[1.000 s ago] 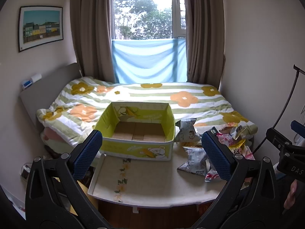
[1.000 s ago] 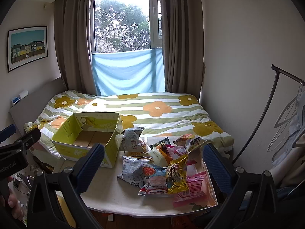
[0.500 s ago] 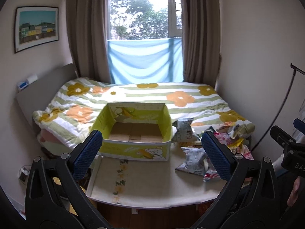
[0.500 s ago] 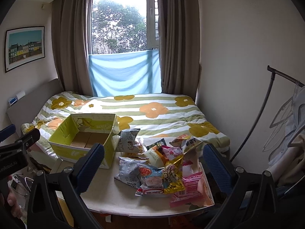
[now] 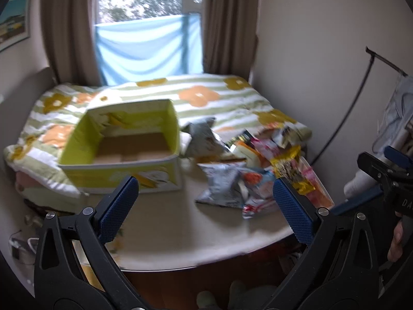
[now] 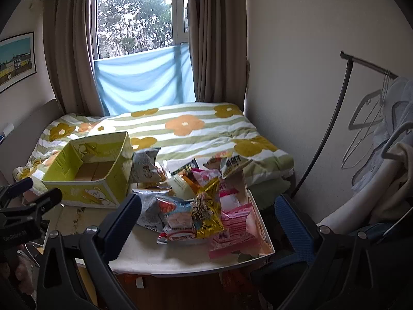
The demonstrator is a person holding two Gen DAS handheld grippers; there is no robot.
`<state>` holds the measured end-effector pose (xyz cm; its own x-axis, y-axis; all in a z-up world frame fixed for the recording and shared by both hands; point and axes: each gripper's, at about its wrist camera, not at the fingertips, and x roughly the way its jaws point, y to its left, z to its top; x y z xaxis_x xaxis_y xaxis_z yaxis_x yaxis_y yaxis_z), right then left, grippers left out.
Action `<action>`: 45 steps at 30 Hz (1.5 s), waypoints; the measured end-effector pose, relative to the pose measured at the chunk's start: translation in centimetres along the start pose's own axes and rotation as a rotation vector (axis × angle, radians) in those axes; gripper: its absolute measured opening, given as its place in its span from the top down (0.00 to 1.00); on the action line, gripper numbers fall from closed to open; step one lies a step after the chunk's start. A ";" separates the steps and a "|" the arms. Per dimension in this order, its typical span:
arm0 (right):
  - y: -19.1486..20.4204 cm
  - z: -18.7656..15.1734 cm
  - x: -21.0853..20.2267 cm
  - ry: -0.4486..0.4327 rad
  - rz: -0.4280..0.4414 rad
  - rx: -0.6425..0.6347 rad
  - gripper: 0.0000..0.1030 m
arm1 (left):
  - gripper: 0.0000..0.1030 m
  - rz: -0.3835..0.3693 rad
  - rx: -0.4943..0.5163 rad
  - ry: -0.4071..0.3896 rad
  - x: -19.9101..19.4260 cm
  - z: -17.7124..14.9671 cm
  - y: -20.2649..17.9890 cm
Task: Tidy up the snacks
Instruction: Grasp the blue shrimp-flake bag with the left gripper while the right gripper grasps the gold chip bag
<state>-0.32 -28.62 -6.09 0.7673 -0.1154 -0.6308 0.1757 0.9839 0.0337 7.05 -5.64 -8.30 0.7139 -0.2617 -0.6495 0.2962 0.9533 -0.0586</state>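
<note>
Beyond the bed (image 6: pixel 196 129), the surface (image 6: pixel 180 258) carries an empty yellow box (image 6: pixel 87 178) beside the heaped snack packets (image 6: pixel 201 201), none yet sorted, so both grippers, left (image 5: pixel 206 206) and right (image 6: pixel 206 224), fingers released, likely must first reach one.

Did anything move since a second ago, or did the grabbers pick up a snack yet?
Only the grabbers moved. The left gripper swung right and in toward the snack pile, so its view is blurred. The right gripper eased closer to the table. Both remain open and empty; nothing was picked up. The yellow box is still empty, and the snacks lie where they were.
</note>
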 end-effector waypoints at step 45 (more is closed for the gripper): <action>-5.2 -2.5 25.7 0.528 0.511 0.000 0.52 | 0.29 -0.124 0.027 0.356 24.1 -6.2 -11.0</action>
<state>16.93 -36.38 -24.45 0.3538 0.4392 -0.8258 -0.1250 0.8972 0.4236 17.09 -21.56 -28.00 0.4083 -0.3014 -0.8617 0.3867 0.9121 -0.1358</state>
